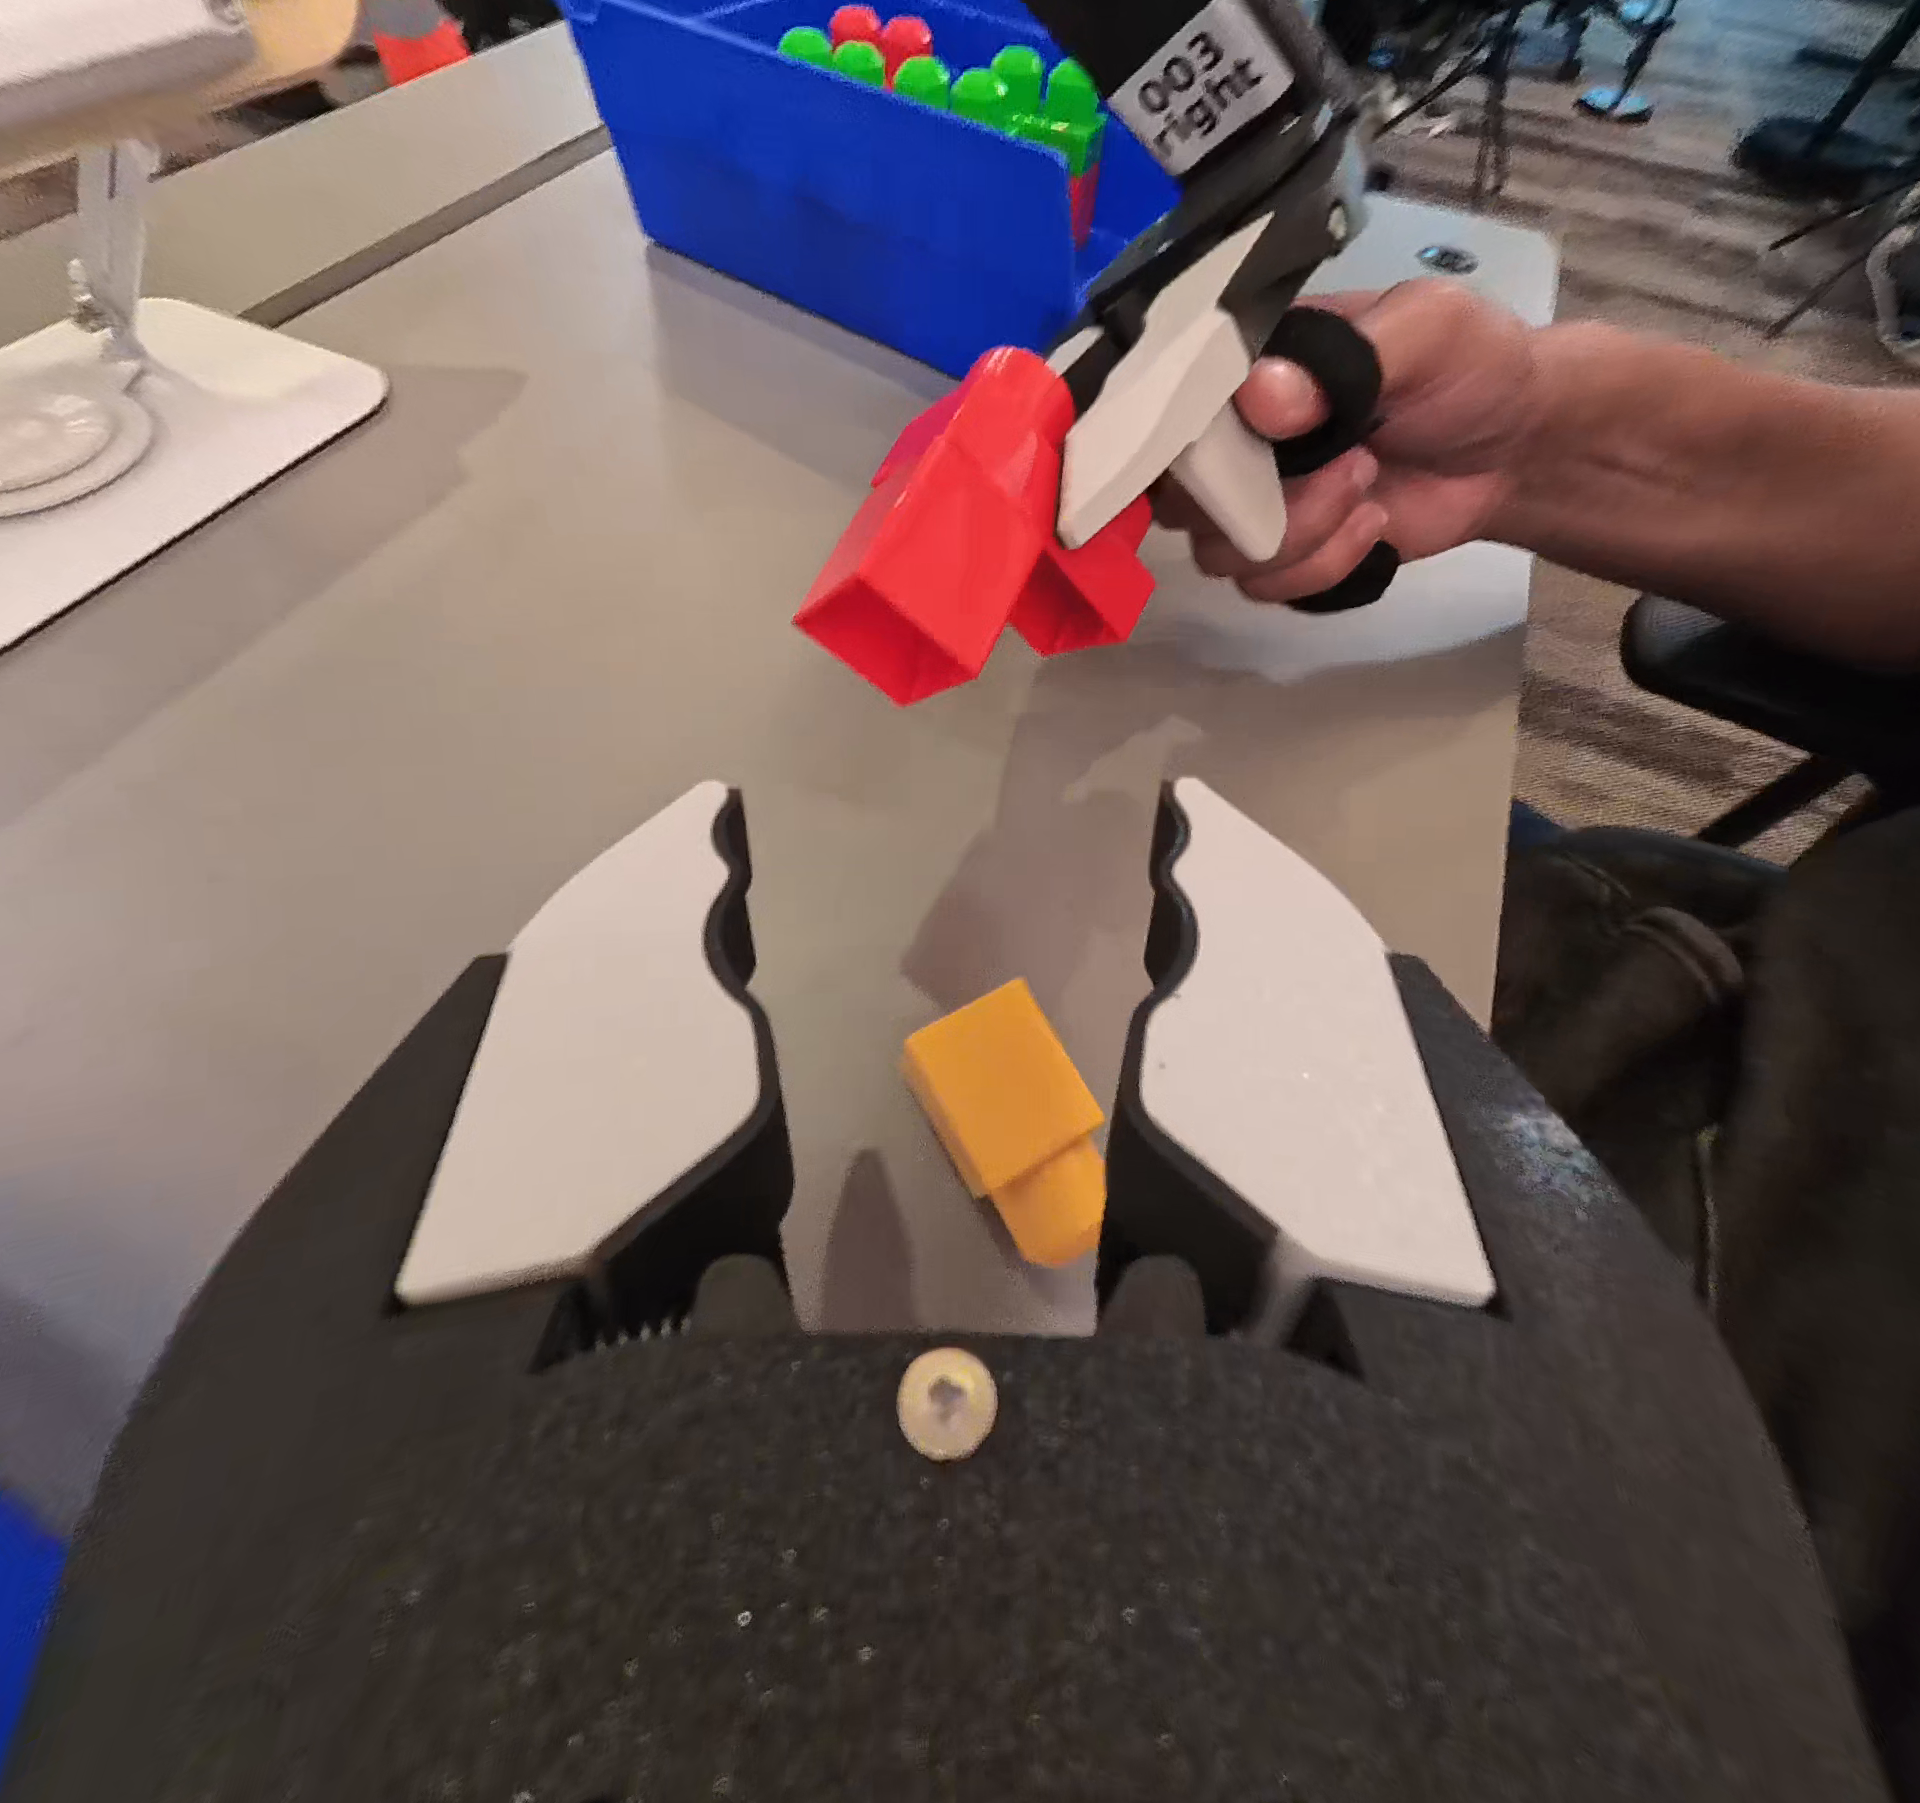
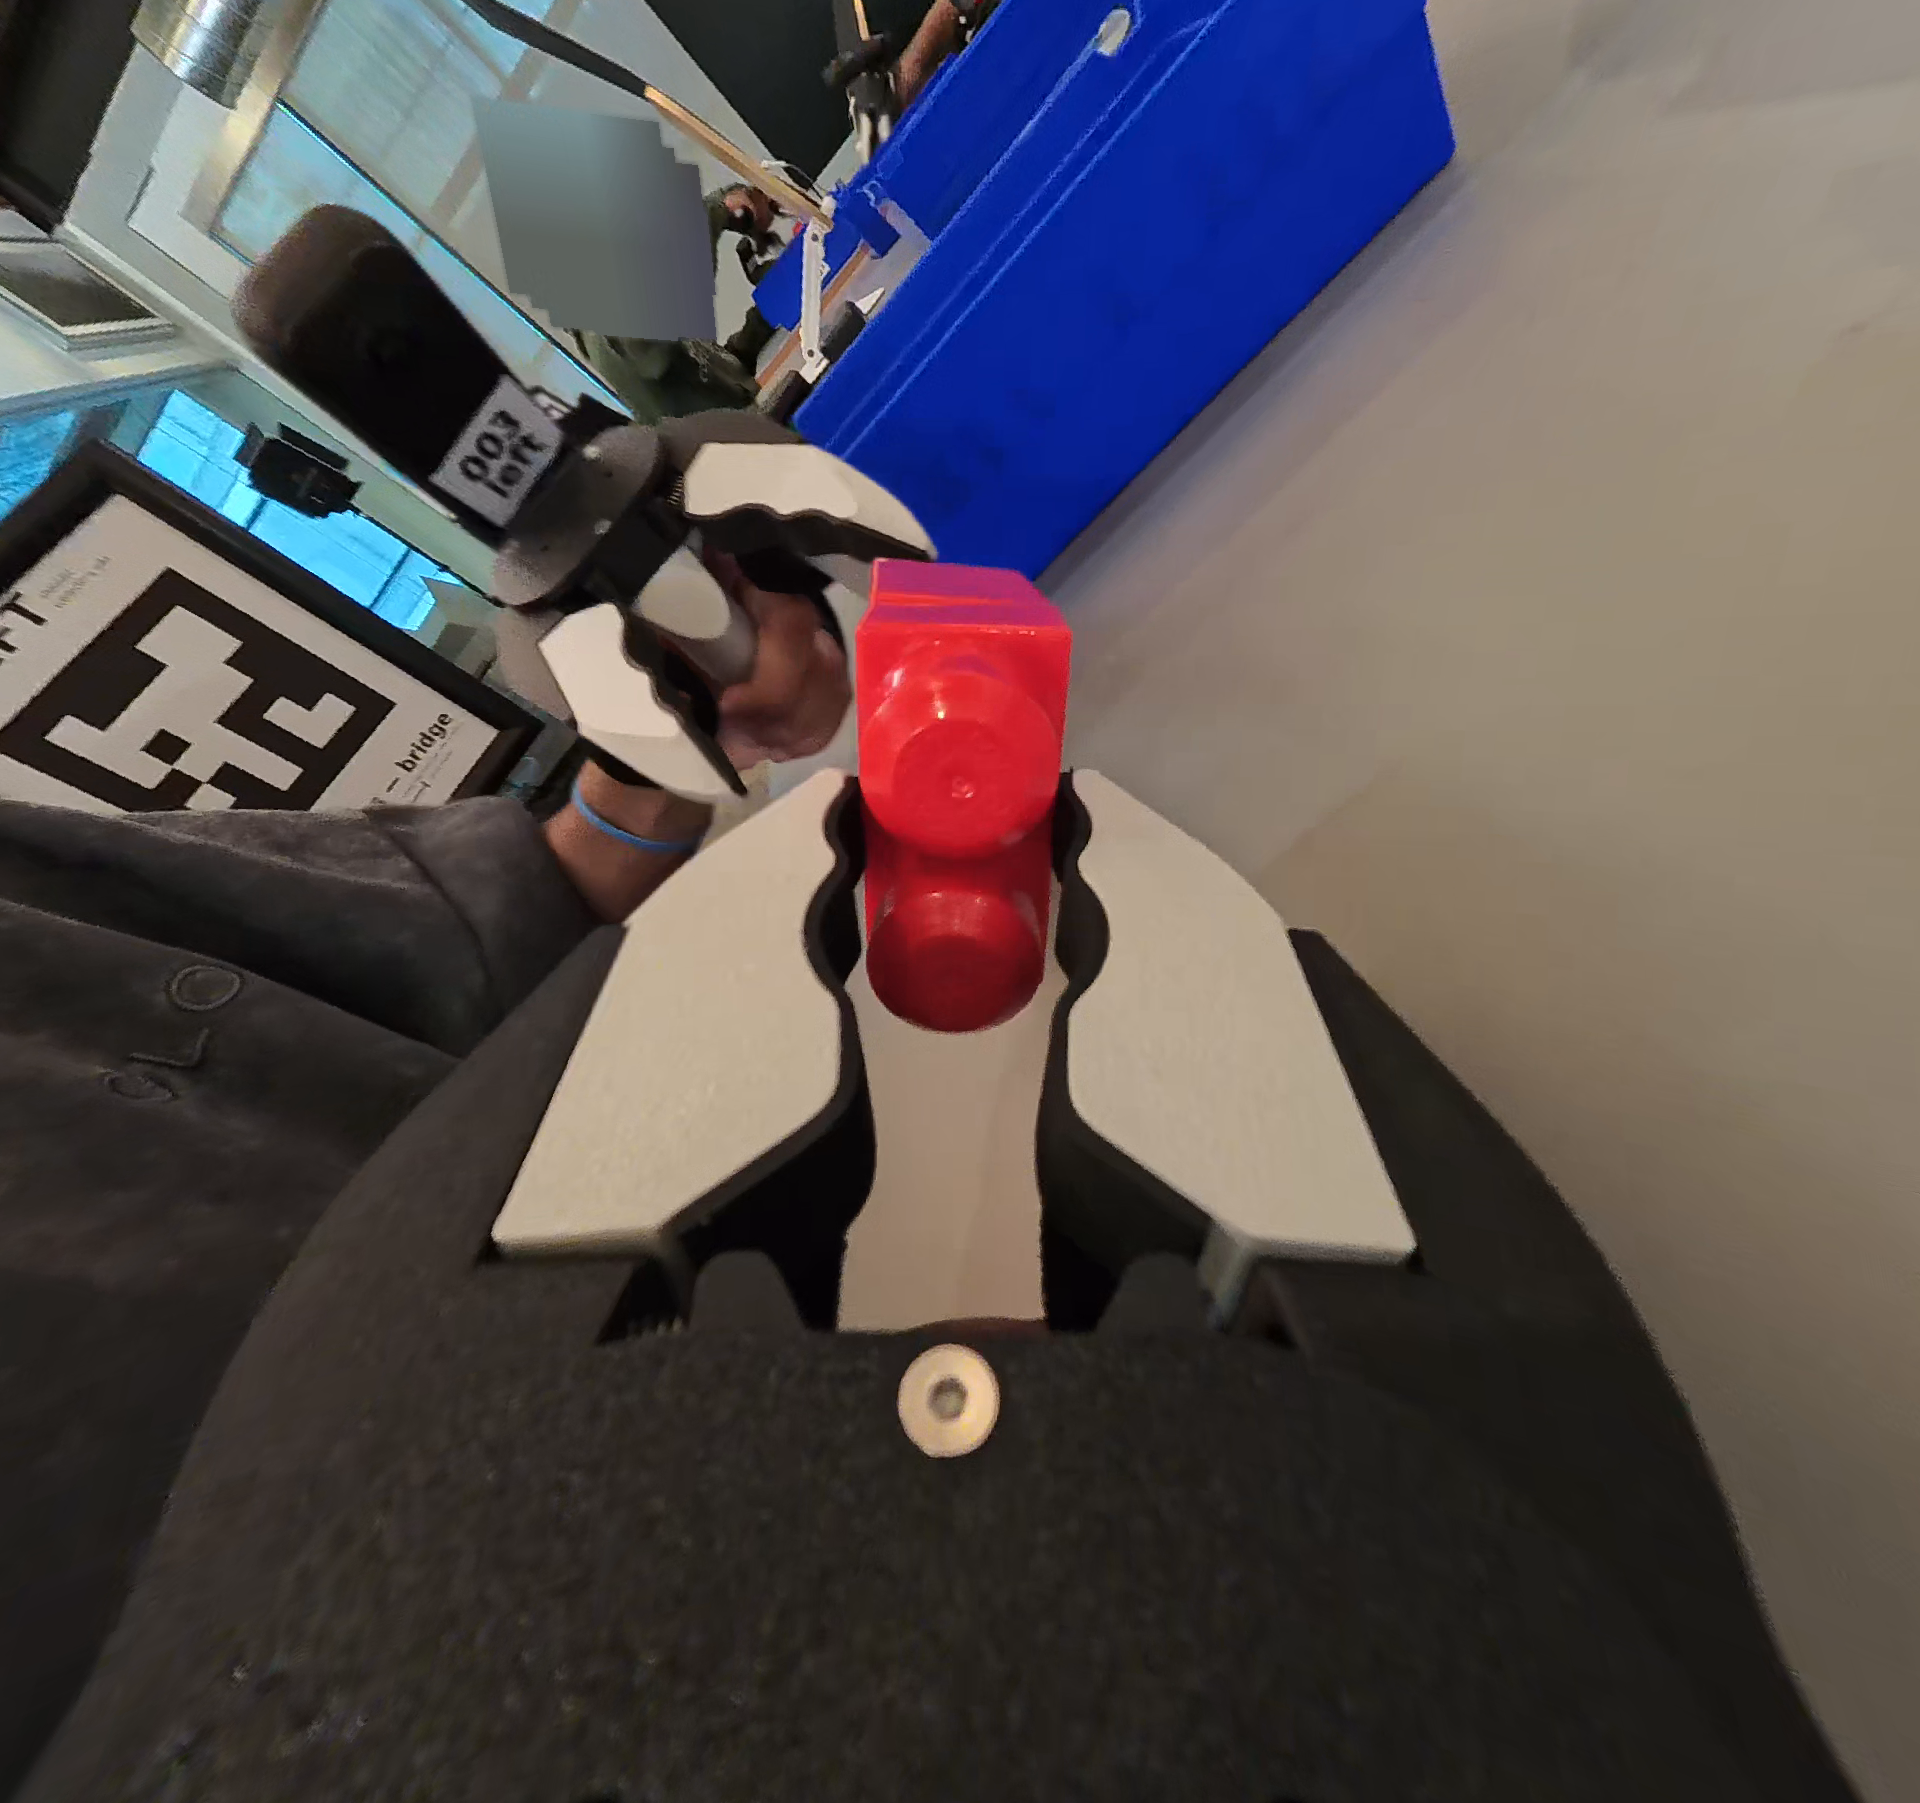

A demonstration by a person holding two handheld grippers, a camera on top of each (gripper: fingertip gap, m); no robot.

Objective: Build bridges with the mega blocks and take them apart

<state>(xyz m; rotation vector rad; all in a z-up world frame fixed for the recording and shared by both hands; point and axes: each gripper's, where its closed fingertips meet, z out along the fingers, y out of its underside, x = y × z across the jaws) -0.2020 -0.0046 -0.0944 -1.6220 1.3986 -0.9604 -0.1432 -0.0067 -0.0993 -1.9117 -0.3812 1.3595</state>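
Right gripper (image 2: pixel 956 870): jaws closed on a red block (image 2: pixel 961 714), held in the air above the surface (image 1: pixel 468 662).
Left gripper (image 1: pixel 951 922): jaws spread wide, nothing held.
Yellow block (image 1: pixel 1003 1109): lying on its side on the surface, seen between the left jaws.
Blue bin (image 1: pixel 831 184): farther back, green and red blocks inside.

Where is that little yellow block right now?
In the left wrist view, the yellow block lies on its side on the grey table, between the open left claw's fingers, nearer the right one, untouched.
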